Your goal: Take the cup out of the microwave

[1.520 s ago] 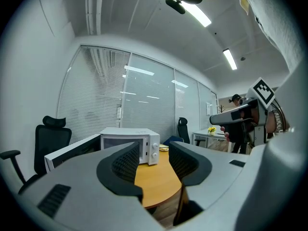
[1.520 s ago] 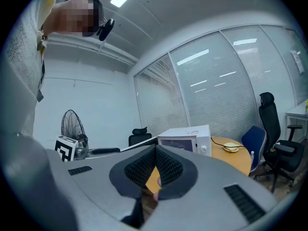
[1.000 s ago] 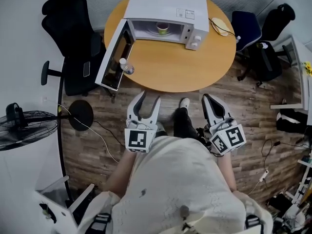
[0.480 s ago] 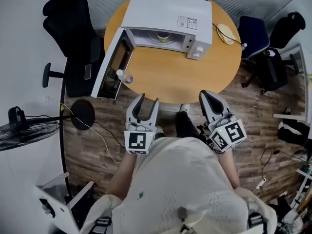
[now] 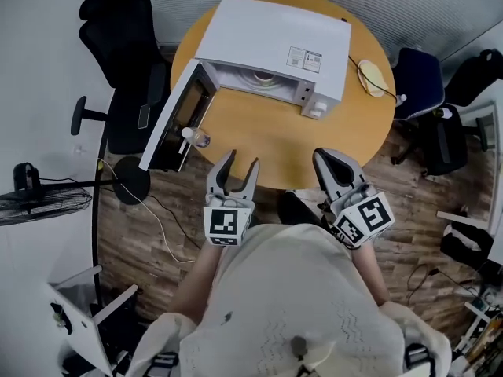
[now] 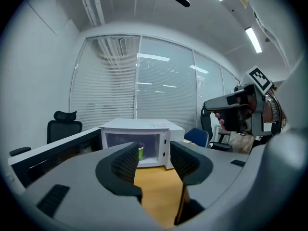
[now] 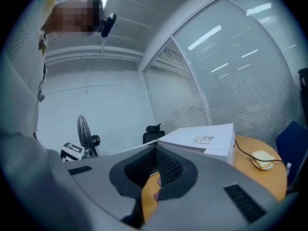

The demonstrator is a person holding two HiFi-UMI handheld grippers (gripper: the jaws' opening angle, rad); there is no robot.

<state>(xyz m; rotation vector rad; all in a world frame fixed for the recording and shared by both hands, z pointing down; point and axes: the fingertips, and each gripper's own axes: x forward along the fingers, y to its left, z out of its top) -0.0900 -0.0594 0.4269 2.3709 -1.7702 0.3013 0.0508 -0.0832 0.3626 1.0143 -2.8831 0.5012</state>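
Note:
A white microwave (image 5: 271, 42) stands on the far half of the round wooden table (image 5: 267, 136), its door (image 5: 174, 116) swung open to the left. In the head view the cup (image 5: 259, 75) shows only as a pale rim inside the cavity. In the left gripper view it appears as a green cup (image 6: 141, 152) behind the jaws. My left gripper (image 5: 240, 162) hovers at the table's near edge, aimed at the microwave (image 6: 144, 131); its jaws are opening with nothing between them. My right gripper (image 5: 326, 158) is beside it, also over the near edge, shut and empty (image 7: 156, 170).
A small clear bottle (image 5: 196, 137) stands on the table by the open door. A yellowish pad with a cable (image 5: 372, 77) lies at the table's right. Black chairs (image 5: 126, 61) flank the left, a blue one (image 5: 416, 77) the right. A floor fan (image 5: 39, 203) stands at left.
Both grippers have moved forward, from over the floor up to the table's near edge. The left jaws stand slightly wider apart.

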